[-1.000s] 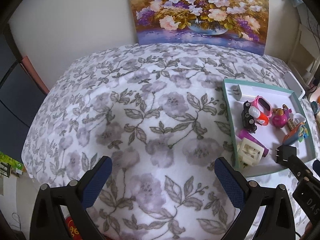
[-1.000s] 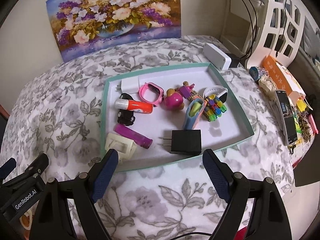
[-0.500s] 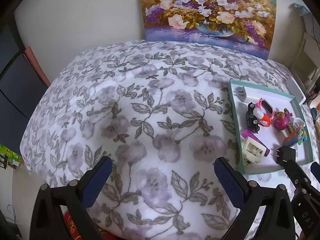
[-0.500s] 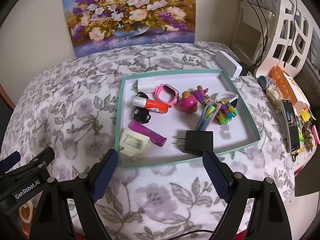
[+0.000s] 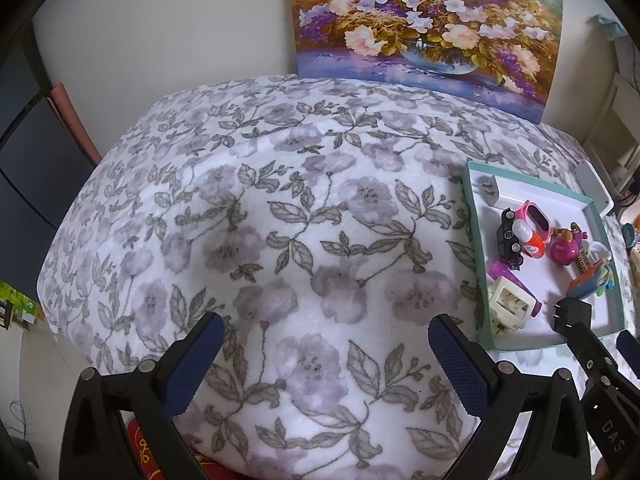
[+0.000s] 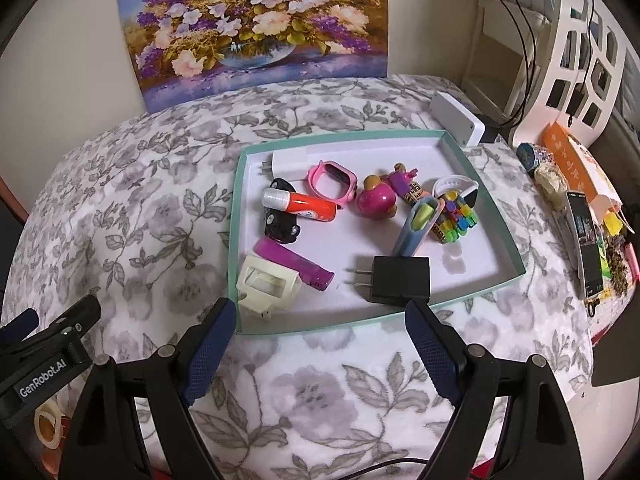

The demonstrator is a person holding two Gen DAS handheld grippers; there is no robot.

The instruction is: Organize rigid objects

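Meanwhile, right gripper (image 6: pixel 316 332) spread wide, empty, poised just short of teal tray (image 6: pixel 234 216) near black charger (image 6: pixel 396 278). Left gripper (image 5: pixel 322 338) likewise splayed, grasping nothing, above floral blanket (image 5: pixel 280 240)

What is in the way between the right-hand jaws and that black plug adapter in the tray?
Only the low teal front wall of the tray. The black plug adapter lies just behind it, with the open right gripper held in front. No other object sits between them.

Both grippers: drawn back from the teal-rimmed white tray (image 6: pixel 500 216). Black plug adapter (image 6: pixel 394 279): now nearer right gripper (image 6: pixel 318 346) fingertips.
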